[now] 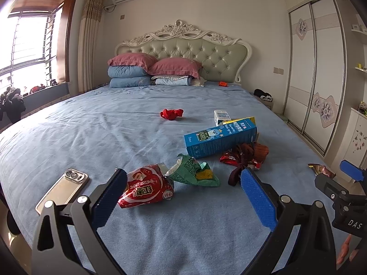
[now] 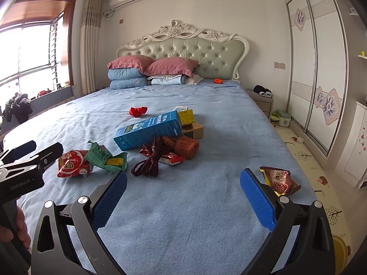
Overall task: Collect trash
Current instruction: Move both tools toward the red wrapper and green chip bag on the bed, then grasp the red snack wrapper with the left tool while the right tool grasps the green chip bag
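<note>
We are lowering the left tongs (image 1: 183, 188), spread apart, around the red snack wrapper (image 1: 145, 186) near the bed's (image 1: 91, 126) foot edge; right tongs (image 2: 183, 192) are gaping, empty.

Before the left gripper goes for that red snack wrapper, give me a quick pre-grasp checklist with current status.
1. Left gripper open, holding nothing: ok.
2. Red snack wrapper between its fingers: not ok, it sits by the left finger.
3. Green wrapper apart from the red one: not ok, they touch.
4. Phone outside the fingers: ok.
5. Right gripper open, out of the way: ok.
6. Trash bin in view: not ok, none visible.
</note>
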`<state>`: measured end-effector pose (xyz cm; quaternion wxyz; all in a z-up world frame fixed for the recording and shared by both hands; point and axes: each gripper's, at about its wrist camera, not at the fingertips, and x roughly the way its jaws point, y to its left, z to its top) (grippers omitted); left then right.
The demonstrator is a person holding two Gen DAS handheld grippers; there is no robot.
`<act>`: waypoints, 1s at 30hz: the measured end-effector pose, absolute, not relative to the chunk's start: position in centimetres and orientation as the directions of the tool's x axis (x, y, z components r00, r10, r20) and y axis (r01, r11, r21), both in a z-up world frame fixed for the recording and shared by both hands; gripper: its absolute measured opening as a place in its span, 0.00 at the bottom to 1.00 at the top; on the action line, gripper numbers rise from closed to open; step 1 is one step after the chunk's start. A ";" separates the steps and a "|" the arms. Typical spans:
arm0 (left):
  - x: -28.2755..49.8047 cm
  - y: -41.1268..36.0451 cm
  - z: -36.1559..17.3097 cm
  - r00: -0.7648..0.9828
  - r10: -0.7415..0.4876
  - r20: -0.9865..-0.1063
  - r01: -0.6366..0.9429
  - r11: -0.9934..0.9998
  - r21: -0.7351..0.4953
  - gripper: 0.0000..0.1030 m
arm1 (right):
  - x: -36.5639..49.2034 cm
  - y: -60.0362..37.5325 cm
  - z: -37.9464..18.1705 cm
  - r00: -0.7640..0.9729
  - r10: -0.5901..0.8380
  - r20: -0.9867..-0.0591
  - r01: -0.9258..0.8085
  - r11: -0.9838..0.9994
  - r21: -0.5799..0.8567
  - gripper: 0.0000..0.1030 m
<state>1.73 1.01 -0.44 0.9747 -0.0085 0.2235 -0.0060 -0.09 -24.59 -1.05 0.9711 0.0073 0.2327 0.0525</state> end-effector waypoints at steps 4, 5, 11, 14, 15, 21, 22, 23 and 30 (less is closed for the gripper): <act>2.0 1.6 -0.6 0.895 -0.015 -0.446 0.004 1.000 -0.025 0.96 | 0.1 -24.0 -1.2 0.883 0.116 -0.455 -0.114 0.993 0.032 0.92; 2.1 1.8 -0.7 0.894 -0.013 -0.449 0.003 1.000 -0.024 0.96 | 0.2 -23.8 -1.2 0.880 0.121 -0.459 -0.120 0.992 0.032 0.92; 2.7 3.4 -1.5 0.878 -0.003 -0.479 -0.006 1.000 -0.016 0.96 | 1.1 -21.8 -1.7 0.847 0.219 -0.485 -0.216 0.974 0.062 0.92; 3.3 4.8 -2.1 0.864 0.011 -0.504 -0.014 1.000 -0.002 0.96 | 2.2 -20.0 -1.8 0.800 0.306 -0.516 -0.303 0.948 0.094 0.92; 3.5 5.3 -2.3 0.859 0.012 -0.512 -0.012 1.000 0.003 0.96 | 2.7 -19.5 -1.9 0.782 0.332 -0.528 -0.326 0.939 0.106 0.92; 6.2 7.8 -3.7 0.805 -0.048 -0.592 0.074 0.997 0.019 0.96 | 5.7 -15.7 -2.3 0.712 0.375 -0.594 -0.431 0.901 0.053 0.92; 6.7 8.2 -4.0 0.796 -0.061 -0.602 0.090 0.996 0.018 0.96 | 6.2 -15.0 -2.4 0.703 0.380 -0.601 -0.454 0.891 0.033 0.92; 7.1 8.5 -4.2 0.787 -0.077 -0.613 0.110 0.994 0.017 0.96 | 6.6 -14.3 -2.6 0.691 0.388 -0.610 -0.481 0.877 0.013 0.92; 9.0 9.8 -5.2 0.753 -0.125 -0.646 0.186 0.982 0.028 0.96 | 11.8 -11.3 -5.1 0.572 0.411 -0.710 -0.587 0.810 -0.004 0.92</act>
